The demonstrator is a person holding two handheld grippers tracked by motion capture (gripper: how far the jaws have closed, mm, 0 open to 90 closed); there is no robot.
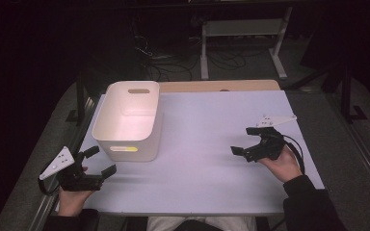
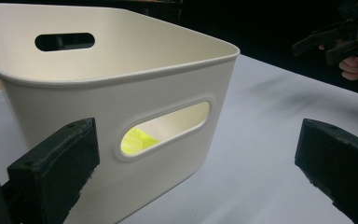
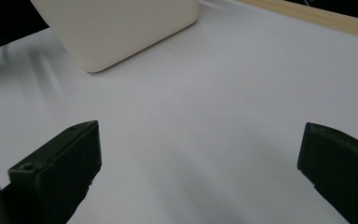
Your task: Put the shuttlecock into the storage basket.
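On the white table point(image 1: 212, 144), toward its left far part, stands a cream plastic bin point(image 1: 127, 120), upright, open top, with a slot handle in each end wall. Through the near slot a yellow-green object point(image 2: 137, 139) shows inside the bin, at its near end; its shape cannot be told.

Left gripper point(image 1: 98, 161): held in the left hand point(image 1: 72, 195) at the table's near left corner, just beside the bin's near wall, not touching it. Jaws spread wide, nothing between them. The left gripper view looks straight at the bin's near wall and slot.

Right gripper point(image 1: 243, 139): held in the right hand point(image 1: 284, 163) on the right side of the table, well apart from the bin, pointing left toward it. Jaws spread wide, empty; bare tabletop lies between them in the right gripper view.

Wooden strip point(image 1: 221, 85) runs along the table's far edge.
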